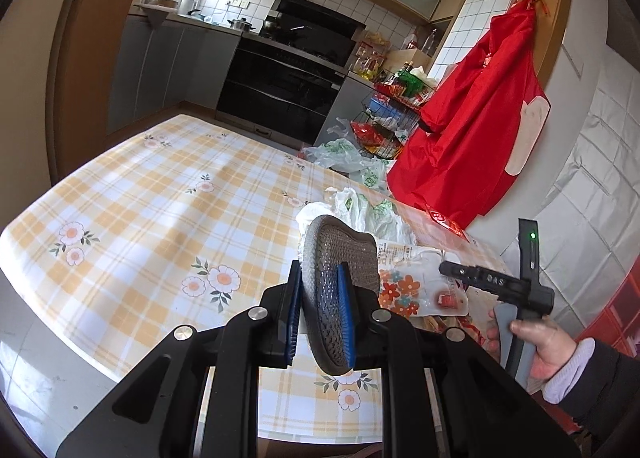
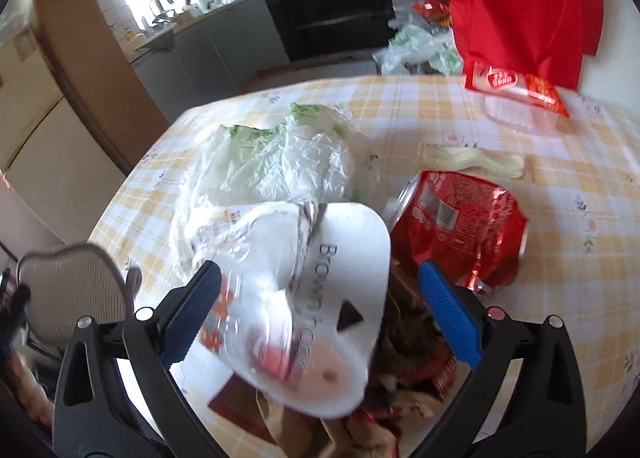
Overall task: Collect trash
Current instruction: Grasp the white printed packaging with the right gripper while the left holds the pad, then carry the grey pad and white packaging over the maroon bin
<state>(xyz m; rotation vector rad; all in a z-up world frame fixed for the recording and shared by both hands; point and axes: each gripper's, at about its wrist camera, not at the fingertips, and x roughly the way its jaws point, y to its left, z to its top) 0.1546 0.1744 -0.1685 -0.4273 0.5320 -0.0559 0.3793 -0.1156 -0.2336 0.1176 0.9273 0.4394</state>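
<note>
Trash wrappers sit under your wide right hand-held gripper; left hand-held gripper clamps a grey insole, so close next.

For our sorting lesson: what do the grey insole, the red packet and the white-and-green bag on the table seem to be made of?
Insole: likely woven mesh fabric over foam; matt, with a visible net pattern and a stitched edge.
Red packet: probably foil-lined plastic film; glossy, with sharp creases that catch the light.
Bag: thin plastic film; translucent and crinkled.

Glossy plastic tablecloth, crinkly foil wrapper, rough mesh insole.
</note>
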